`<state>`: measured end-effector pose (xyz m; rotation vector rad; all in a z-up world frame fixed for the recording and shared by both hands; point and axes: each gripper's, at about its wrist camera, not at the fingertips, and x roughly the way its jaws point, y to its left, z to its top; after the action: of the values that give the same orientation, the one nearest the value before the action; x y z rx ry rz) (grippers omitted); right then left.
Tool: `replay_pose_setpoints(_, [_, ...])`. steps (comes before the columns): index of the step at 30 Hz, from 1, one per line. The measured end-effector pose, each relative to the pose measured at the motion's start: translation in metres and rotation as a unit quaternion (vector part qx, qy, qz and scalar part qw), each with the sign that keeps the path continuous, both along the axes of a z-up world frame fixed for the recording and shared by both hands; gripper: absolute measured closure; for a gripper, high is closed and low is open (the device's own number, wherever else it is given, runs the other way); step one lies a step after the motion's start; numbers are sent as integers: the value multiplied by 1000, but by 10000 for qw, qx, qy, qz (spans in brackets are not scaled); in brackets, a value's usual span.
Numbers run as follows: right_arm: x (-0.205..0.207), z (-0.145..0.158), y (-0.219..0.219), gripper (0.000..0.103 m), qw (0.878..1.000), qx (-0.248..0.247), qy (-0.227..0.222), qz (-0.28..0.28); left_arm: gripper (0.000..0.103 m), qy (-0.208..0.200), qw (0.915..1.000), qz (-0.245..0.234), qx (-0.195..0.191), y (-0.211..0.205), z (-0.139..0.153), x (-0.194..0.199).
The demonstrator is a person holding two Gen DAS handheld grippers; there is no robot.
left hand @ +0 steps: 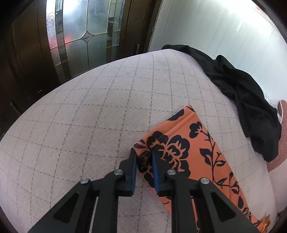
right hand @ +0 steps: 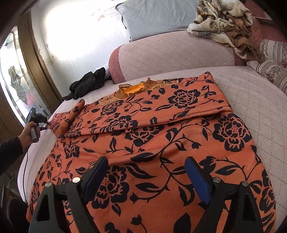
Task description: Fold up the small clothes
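Closest to me in the right wrist view, my right gripper [right hand: 145,177] hangs over the lower body of the orange floral top [right hand: 143,143], its jaws spread wide with nothing between them; the blue pads sit above the cloth and I cannot tell whether they touch it. My left gripper [left hand: 144,161] is clenched on the cuff end of the sleeve [left hand: 188,143], the fabric bunched between its blue pads.

The surface under everything is a pale quilted bed cover [left hand: 80,116] stitched in a diamond grid, and the bed edge curves round. The top lies flat across it, its long axis running from the hem near my right gripper away to the ruffled collar [right hand: 136,88] at the far end. One sleeve is folded across the chest toward the right of that view; the other stretches out to the left, where the person's hand [right hand: 30,131] holds the left gripper at the cuff.

Beyond the top, a crumpled black garment [left hand: 242,93] lies near the bed's edge, well apart from the orange one. Farther back sits a padded pink headboard [right hand: 170,52], with a light blue pillow [right hand: 161,16] and a rumpled patterned blanket [right hand: 224,23] behind it. A dark wooden door with leaded glass [left hand: 86,32] stands beside a white wall [left hand: 215,26].
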<state>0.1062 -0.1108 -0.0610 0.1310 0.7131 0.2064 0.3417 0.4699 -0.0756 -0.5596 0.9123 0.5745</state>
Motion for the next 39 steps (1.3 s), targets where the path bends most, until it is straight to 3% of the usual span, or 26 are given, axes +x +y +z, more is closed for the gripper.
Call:
replay_pose_setpoints(1, [0, -1, -2, 14, 10000, 59, 32, -30, 99, 8, 10000, 0, -28, -1, 5, 0])
replay_pose_setpoints(4, [-2, 0, -8, 14, 9998, 193, -9, -87, 99, -217, 9995, -17, 219, -16, 40, -8])
replay_pose_setpoints(8, [-5, 2, -16, 14, 9991, 406, -41, -135, 99, -1033, 9910, -651, 552, -73, 125, -31])
replay_pose_setpoints(11, [-7, 0, -24, 14, 9975, 668, 29, -231, 99, -1816, 9718, -1379, 602, -139, 196, -54])
replay_pose_setpoints(13, [-10, -1, -31, 14, 9960, 832, 60, -325, 99, -2224, 9527, -1979, 607, -197, 236, -69])
replay_pose_setpoints(16, [-15, 2, -36, 14, 9948, 951, 46, -365, 99, -2549, 9215, -2893, 462, -292, 268, -86])
replay_pose_setpoints(19, [-21, 9, -38, 14, 9939, 1052, -38, -323, 99, -2553, 8898, -3779, 163, -392, 268, -93])
replay_pose_setpoints(21, [-25, 13, -40, 14, 9935, 1094, -111, -296, 99, -2409, 8746, -4207, -15, -452, 252, -98])
replay_pose_setpoints(23, [-28, 17, -43, 14, 9922, 1212, -135, -272, 99, -2069, 8668, -4529, -279, -502, 223, -94])
replay_pose_setpoints(24, [-29, 18, -45, 14, 9913, 1280, -139, -281, 98, -1831, 8624, -4697, -451, -522, 206, -91])
replay_pose_setpoints(25, [-30, 19, -47, 14, 9904, 1343, -143, -289, 97, -1380, 8530, -4996, -607, -548, 179, -84])
replay_pose_setpoints(28, [-32, 23, -51, 14, 9890, 1440, -198, -286, 91, -102, 8384, -5404, -704, -580, 102, -83])
replay_pose_setpoints(30, [-33, 26, -55, 14, 9882, 1478, -256, -298, 91, 56, 8438, -5317, -728, -565, 81, -99])
replay_pose_setpoints(33, [-33, 28, -62, 14, 9858, 1616, -237, -394, 78, -230, 8684, -4903, -703, -507, 84, -114])
replay_pose_setpoints(35, [-31, 30, -67, 14, 9828, 1793, -142, -422, 52, -599, 8858, -4578, -463, -467, 97, -123])
replay_pose_setpoints(36, [-30, 32, -70, 14, 9803, 1926, -122, -408, 47, -769, 8967, -4353, -221, -442, 99, -133])
replay_pose_setpoints(39, [-15, 51, -78, 14, 9775, 2060, -70, -442, 43, -877, 9176, -3873, 147, -390, 85, -143])
